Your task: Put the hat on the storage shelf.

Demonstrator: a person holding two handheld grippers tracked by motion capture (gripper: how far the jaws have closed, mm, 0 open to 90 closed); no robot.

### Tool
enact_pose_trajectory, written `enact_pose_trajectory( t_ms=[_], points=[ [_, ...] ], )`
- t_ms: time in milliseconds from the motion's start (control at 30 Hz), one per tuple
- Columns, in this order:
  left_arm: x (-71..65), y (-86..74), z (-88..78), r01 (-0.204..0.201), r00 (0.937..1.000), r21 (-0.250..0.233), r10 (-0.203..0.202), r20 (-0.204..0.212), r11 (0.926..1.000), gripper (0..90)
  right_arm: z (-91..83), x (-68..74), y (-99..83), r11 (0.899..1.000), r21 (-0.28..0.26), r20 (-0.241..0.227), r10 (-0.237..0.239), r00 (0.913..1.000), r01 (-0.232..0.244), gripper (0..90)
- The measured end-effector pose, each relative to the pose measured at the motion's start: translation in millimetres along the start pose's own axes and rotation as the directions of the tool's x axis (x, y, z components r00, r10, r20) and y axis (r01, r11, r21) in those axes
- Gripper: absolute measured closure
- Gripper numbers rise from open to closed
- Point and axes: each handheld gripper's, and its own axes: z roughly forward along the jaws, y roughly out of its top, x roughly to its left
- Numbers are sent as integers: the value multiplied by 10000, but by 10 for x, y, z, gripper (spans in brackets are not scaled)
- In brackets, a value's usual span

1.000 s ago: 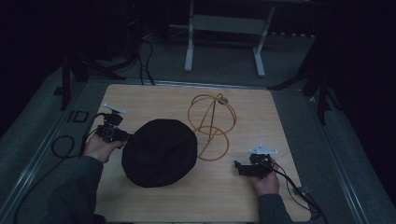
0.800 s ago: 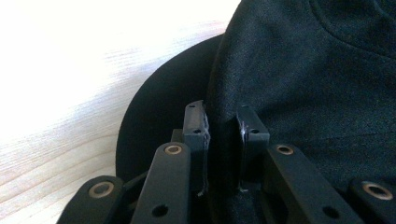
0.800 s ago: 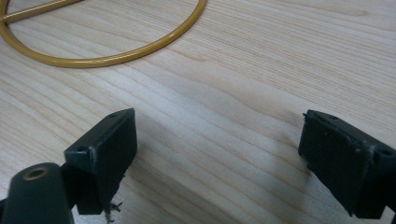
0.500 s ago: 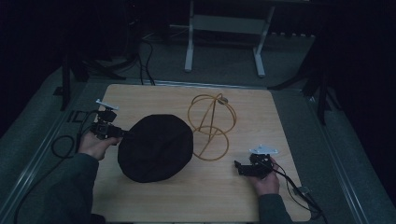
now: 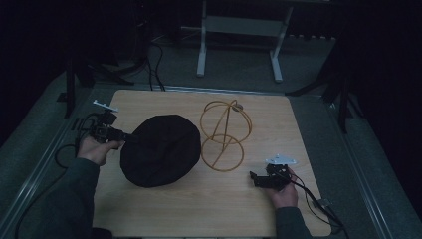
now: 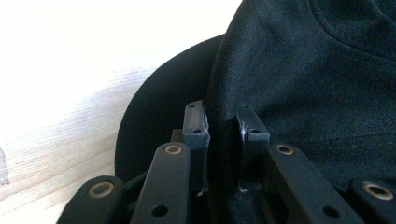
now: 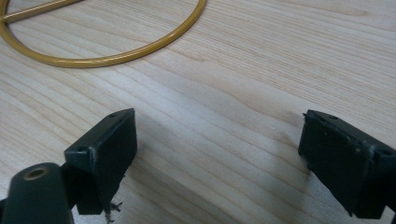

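Pinching the round black fabric hat [image 5: 160,150] by its brim at centre-left, my left gripper [image 5: 130,138] jaws clenched for lifting toward the gold wire stand [image 5: 222,134]; right gripper [image 5: 254,178] released, idle lower right.

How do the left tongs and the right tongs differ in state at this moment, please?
The left tongs are shut on the black hat, pinching its edge; the right tongs stand wide open with nothing between them. The left tongs sit at the hat's left side; the right tongs rest over bare table near the wire stand. Both are hand-held.
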Motion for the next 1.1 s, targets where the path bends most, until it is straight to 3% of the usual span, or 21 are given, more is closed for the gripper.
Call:
enact_pose_trajectory(
  t_ms=[700, 1100],
  points=[
    [21, 156, -175, 193, 9997, -300, -188, 152, 9994, 773, 0, 1, 0, 10000, -5, 6, 24, 10000, -24, 115],
    [59, 222, -249, 509, 9986, -314, -503, 175, 9982, 773, 0, 1, 0, 10000, -2, 7, 22, 10000, -22, 115]
  ],
)
